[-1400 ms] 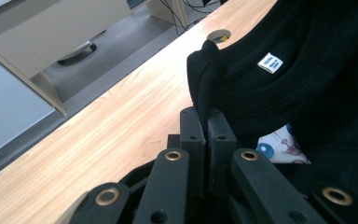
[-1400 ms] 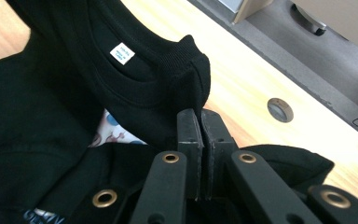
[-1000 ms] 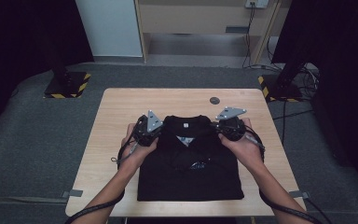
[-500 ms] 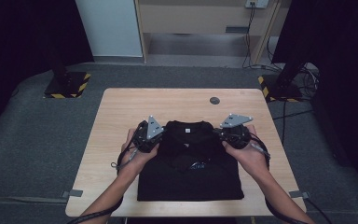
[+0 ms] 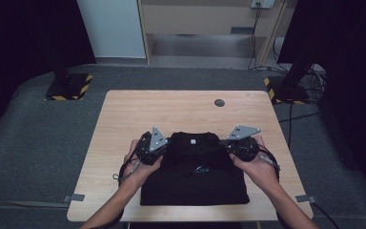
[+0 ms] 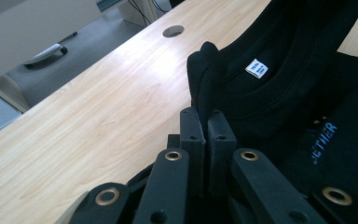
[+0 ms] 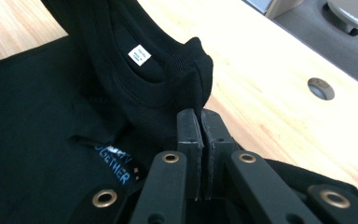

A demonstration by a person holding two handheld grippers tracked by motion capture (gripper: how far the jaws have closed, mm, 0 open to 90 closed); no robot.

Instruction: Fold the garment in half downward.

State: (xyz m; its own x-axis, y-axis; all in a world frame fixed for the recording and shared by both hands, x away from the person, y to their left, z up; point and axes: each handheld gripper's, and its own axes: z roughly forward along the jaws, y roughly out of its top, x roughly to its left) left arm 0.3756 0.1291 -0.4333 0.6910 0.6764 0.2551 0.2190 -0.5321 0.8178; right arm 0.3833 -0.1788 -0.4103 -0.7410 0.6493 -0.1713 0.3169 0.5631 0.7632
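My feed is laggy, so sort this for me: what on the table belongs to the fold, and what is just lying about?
In the job:
- shirt, black, lying on the table
- left gripper, shut on the shirt's shoulder
- right gripper, shut on the other shoulder

Lying about:
- round hole in the tabletop
- stand bases on the floor

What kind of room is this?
Probably a recording lab or studio: a bare light wooden table on grey carpet, dark curtains, and a black stand with a yellow-striped base.
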